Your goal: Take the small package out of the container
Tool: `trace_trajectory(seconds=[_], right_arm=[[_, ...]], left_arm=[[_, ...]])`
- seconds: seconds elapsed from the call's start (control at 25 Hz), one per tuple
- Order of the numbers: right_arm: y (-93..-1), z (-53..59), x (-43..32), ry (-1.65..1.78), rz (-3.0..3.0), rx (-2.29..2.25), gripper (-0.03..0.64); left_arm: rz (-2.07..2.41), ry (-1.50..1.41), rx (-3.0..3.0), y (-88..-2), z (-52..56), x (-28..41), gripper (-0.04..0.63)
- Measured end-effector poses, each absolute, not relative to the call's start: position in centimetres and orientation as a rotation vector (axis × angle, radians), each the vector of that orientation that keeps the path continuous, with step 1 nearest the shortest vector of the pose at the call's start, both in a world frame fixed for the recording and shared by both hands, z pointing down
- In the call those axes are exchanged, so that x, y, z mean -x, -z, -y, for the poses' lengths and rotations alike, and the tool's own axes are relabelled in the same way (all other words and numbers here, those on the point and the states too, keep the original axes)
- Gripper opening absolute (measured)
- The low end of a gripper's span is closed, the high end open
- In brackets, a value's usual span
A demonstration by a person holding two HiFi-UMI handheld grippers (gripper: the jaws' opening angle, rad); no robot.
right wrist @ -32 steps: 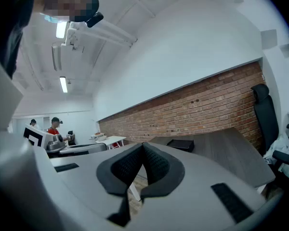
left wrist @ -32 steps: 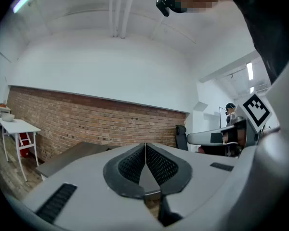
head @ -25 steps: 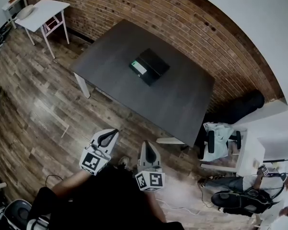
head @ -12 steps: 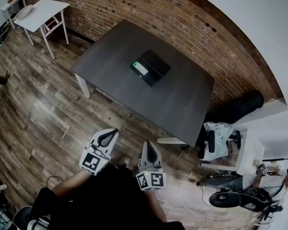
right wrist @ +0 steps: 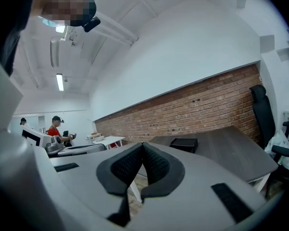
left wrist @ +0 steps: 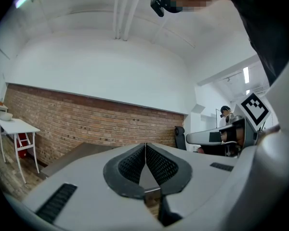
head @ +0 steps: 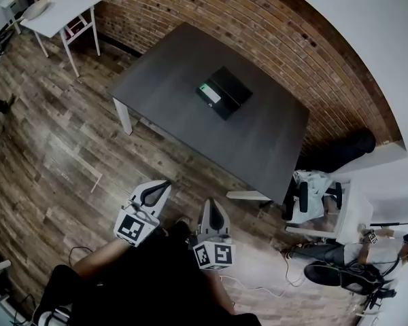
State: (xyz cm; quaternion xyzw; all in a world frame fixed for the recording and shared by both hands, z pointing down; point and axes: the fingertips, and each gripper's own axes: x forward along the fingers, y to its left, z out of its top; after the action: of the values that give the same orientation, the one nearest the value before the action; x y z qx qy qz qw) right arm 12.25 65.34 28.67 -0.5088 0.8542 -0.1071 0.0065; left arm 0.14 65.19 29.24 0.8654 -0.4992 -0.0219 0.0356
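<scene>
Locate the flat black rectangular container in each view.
Head view: flat black rectangular container, upper centre, on the dark grey table.
Left gripper view: not in it.
Right gripper view: container just right of centre, on the table.
Shared landmark: red brick wall behind the table.

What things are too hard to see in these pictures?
- Package: head view, too small, just a pale patch in the container.
- Container's inside: right gripper view, its own wall hides it.
- Table: left gripper view, mostly hidden behind the shut left gripper.
</scene>
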Motion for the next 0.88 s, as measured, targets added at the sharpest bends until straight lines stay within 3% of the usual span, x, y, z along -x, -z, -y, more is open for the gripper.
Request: trace_trajectory(seconds=[0.88], right_arm=[[-29.7,-58.9,-7.8,0.358,-2.713,1.542,0.023]], left_arm=[[1.577,0.073,-2.619,-30.6,-59.9,3.8,0.035]])
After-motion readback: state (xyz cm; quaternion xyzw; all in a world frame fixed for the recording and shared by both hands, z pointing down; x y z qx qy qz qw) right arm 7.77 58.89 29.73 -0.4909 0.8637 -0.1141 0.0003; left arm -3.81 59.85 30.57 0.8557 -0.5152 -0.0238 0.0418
